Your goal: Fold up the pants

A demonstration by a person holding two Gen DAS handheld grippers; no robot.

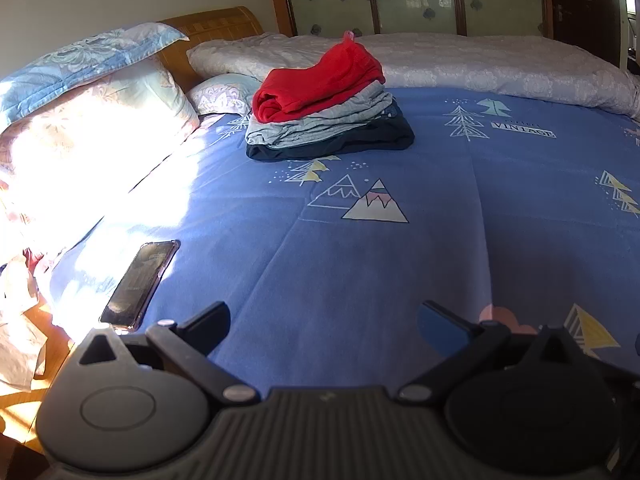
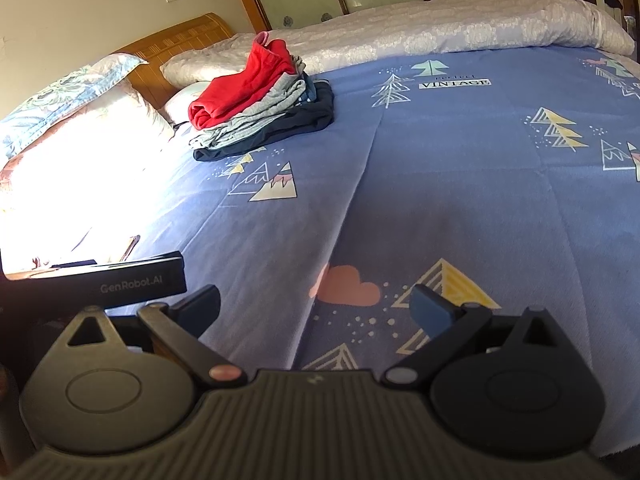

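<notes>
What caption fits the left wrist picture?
Open left gripper over blue bedsheet, facing folded clothes pile; phone nearby.

A stack of folded pants (image 1: 328, 112) lies on the bed sheet (image 1: 360, 248), toward twelve o'clock from the left gripper (image 1: 324, 324) and eleven o'clock from the right gripper (image 2: 316, 308). Pillows (image 1: 92, 96) sit at ten o'clock, against the headboard (image 1: 216, 26). A rolled quilt (image 1: 480, 60) runs behind the stack. A phone (image 1: 140, 284) lies at nine o'clock near the bed's edge.
</notes>
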